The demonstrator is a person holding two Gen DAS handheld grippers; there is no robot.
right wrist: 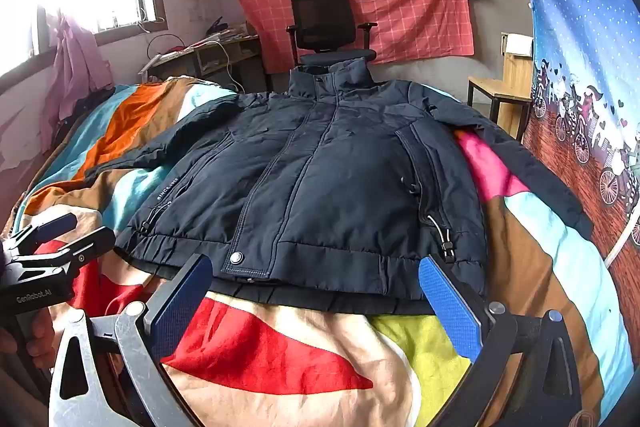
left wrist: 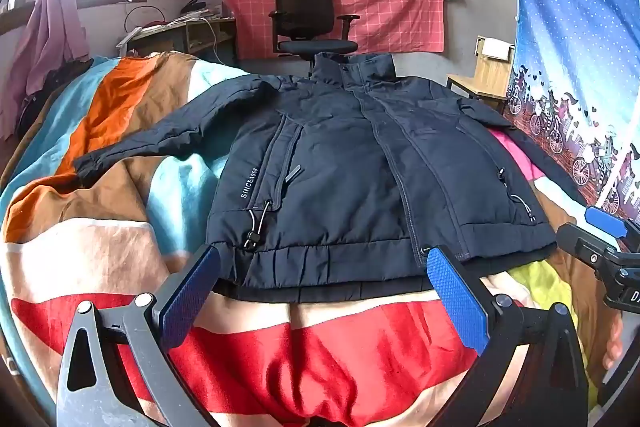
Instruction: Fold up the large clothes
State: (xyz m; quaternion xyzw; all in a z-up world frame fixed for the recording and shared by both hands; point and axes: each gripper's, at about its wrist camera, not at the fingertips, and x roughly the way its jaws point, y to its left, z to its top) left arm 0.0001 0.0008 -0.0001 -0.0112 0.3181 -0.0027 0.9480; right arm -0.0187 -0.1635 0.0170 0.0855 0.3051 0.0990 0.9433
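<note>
A dark navy padded jacket [left wrist: 344, 167] lies flat, front up and zipped, on a bed, collar far, hem near, both sleeves spread out to the sides. It also shows in the right wrist view [right wrist: 332, 183]. My left gripper [left wrist: 324, 291] is open and empty, hovering just short of the hem, toward its left half. My right gripper [right wrist: 316, 295] is open and empty, just short of the hem's right half. Each gripper shows at the edge of the other's view: the right gripper [left wrist: 600, 239] and the left gripper [right wrist: 56, 239].
The bed carries a multicoloured striped cover [left wrist: 120, 227]. An office chair [left wrist: 308, 23] and a pink checked cloth stand beyond the bed. A desk [left wrist: 188, 31] is at far left, a wooden chair [left wrist: 484, 75] at far right, a blue printed curtain [left wrist: 580, 67] along the right.
</note>
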